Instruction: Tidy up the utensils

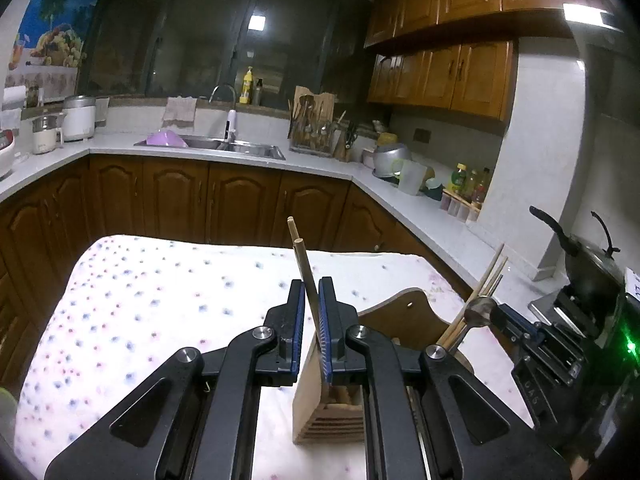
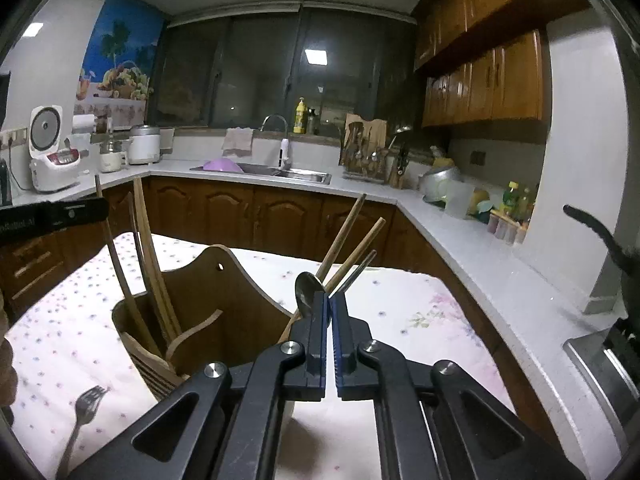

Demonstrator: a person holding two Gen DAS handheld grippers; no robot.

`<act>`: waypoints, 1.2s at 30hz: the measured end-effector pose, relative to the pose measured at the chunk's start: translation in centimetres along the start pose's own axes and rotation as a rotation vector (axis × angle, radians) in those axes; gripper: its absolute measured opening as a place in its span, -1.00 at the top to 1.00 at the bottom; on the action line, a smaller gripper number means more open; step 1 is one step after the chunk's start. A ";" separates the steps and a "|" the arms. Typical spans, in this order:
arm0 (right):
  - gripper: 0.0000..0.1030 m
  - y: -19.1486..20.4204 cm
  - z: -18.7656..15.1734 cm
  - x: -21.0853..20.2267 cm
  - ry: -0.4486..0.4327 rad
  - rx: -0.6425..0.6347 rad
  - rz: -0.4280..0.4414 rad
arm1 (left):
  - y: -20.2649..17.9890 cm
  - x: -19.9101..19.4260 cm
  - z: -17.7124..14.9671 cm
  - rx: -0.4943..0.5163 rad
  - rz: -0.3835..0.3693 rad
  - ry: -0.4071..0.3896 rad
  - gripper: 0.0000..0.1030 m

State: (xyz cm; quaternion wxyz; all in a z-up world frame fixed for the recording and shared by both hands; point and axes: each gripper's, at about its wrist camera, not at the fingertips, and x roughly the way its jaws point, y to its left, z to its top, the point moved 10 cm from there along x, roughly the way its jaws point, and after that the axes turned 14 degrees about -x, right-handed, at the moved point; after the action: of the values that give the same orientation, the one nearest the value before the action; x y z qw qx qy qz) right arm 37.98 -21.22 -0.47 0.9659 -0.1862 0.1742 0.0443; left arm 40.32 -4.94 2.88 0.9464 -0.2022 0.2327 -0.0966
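Note:
A wooden utensil holder (image 1: 328, 412) (image 2: 208, 304) stands on the flowered cloth. My left gripper (image 1: 311, 292) is above its left compartment with a pair of wooden chopsticks (image 1: 301, 264) standing between the jaws; a small gap shows beside them. My right gripper (image 2: 329, 300) is shut on a metal spoon (image 2: 308, 290) (image 1: 480, 310), bowl up, over the holder's right side. More chopsticks (image 2: 352, 240) (image 1: 486, 280) lean in that right compartment. Chopsticks (image 2: 148, 248) stand in the left compartment. A metal fork (image 2: 82, 416) lies on the cloth, front left.
The table with flowered cloth (image 1: 160, 300) stands in a kitchen. Behind it run wooden cabinets and a white counter (image 1: 320, 164) with a sink, a utensil rack, pots and bottles. A black pan (image 1: 580, 256) sits at the right.

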 end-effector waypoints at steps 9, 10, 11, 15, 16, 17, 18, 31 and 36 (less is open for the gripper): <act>0.83 -0.8 0.0 -0.9 -0.008 0.052 0.026 | 0.1 -0.6 0.1 -0.010 0.005 0.004 0.73; 0.71 -0.9 0.1 -1.0 -0.007 0.056 0.024 | 0.1 -0.7 0.1 -0.011 0.008 0.003 0.64; 0.63 -1.0 0.1 -1.1 -0.006 0.060 0.022 | 0.2 -0.7 0.1 -0.013 0.008 0.003 0.54; 0.22 -1.4 0.1 -1.7 -0.010 0.092 0.035 | 0.3 -1.7 0.1 -0.020 0.016 -0.019 -0.10; 0.04 -1.5 0.0 -1.9 -0.008 0.102 0.038 | 0.4 -2.0 0.2 -0.021 0.019 -0.028 -0.31; -0.16 -1.5 0.0 -2.1 -0.010 0.111 0.043 | 0.5 -2.4 0.2 -0.023 0.029 -0.037 -0.58; -0.27 -1.6 0.0 -2.3 -0.014 0.118 0.049 | 0.7 -2.7 0.2 -0.025 0.040 -0.047 -0.71; -0.47 -0.6 0.3 -5.5 -0.040 0.135 0.092 | 2.2 -6.3 -1.1 -0.004 0.076 -0.062 -0.85; -0.51 -0.4 0.5 -7.0 -0.054 0.136 0.102 | 2.6 -8.0 -1.8 -0.012 0.077 -0.062 -0.85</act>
State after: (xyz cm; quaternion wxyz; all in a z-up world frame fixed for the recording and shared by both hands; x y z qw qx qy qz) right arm 31.62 -21.55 2.57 0.9772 -0.1096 0.1601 0.0863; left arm 32.72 -1.04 3.54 0.9549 -0.2015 0.2116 -0.0524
